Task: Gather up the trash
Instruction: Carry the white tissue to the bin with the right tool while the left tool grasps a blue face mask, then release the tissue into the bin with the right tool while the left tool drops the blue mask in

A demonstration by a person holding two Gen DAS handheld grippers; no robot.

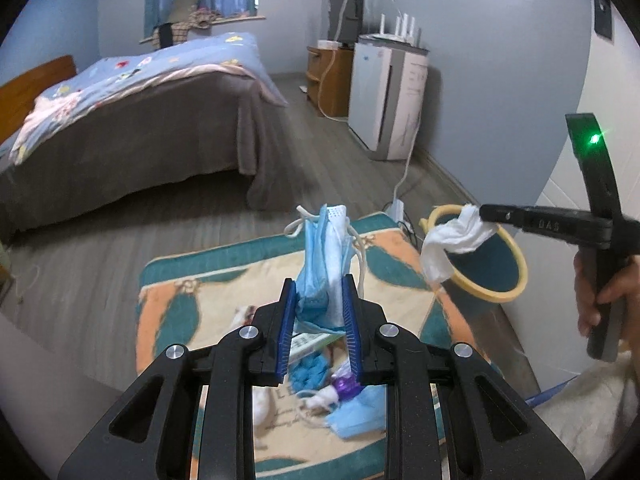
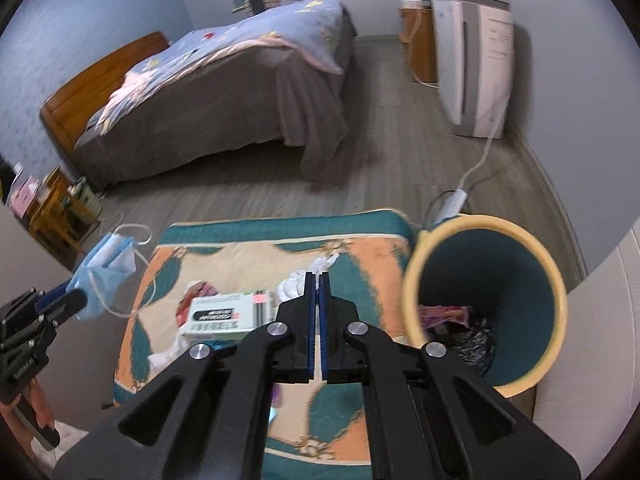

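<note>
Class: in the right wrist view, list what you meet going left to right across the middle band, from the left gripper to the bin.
Left gripper → face mask → box → tissue → right gripper → bin.

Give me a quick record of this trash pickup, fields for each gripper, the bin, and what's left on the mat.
left gripper: shut on blue face mask, lifted above the mat
right gripper: shut on white tissue, by the bin's rim
bin: yellow rim, teal inside, some trash already in it
mat: white box, another mask, small scraps
</note>
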